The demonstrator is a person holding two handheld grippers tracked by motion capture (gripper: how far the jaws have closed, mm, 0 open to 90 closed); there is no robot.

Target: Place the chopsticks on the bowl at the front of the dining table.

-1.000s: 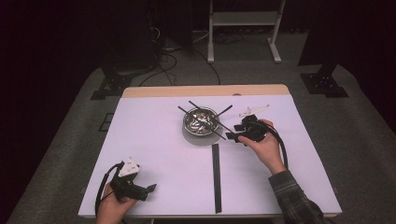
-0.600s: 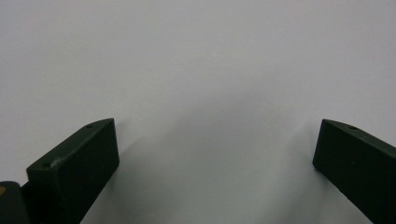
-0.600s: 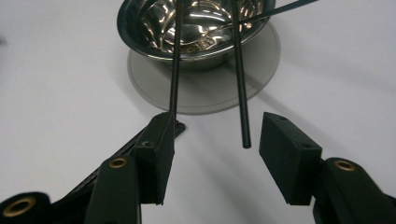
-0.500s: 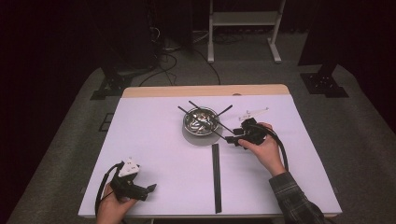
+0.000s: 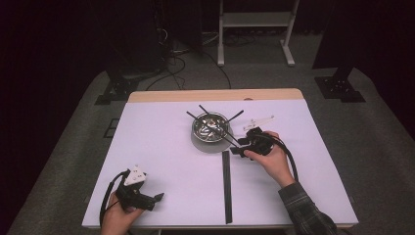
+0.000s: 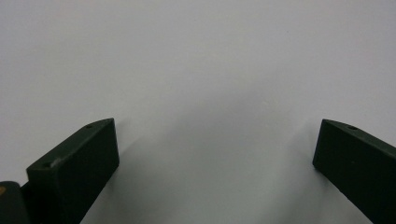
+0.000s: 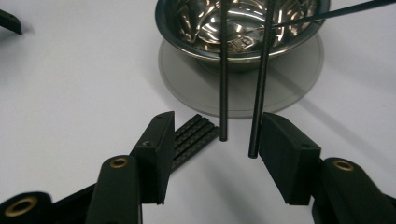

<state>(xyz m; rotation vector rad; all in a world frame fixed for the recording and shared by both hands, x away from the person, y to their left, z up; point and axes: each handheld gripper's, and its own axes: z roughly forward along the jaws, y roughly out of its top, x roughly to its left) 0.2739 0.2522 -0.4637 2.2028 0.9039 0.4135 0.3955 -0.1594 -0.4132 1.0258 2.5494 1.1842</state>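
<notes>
A steel bowl (image 5: 210, 128) (image 7: 243, 28) stands mid-table with several thin black rods leaning out over its rim. Two of these rods (image 5: 230, 138) slope down toward my right gripper (image 5: 241, 147). In the right gripper view their lower ends, one rod (image 7: 223, 84) and the other rod (image 7: 261, 84), lie between the jaws of the right gripper (image 7: 217, 123), which is open and not clamping them. My left gripper (image 5: 147, 198) rests near the table's front left edge. In the left gripper view the left gripper (image 6: 218, 126) is open over bare white tabletop.
A long black strip (image 5: 226, 186) lies on the white table (image 5: 161, 147), running from just below the bowl toward the front edge; its ribbed end (image 7: 194, 137) lies beside my right gripper's left jaw. A grey round disc (image 7: 285, 88) sits under the bowl. Dark floor surrounds the table.
My right gripper has shifted slightly left and toward the person, bringing its jaws around the ends of the two rods. The left gripper has stayed put.
</notes>
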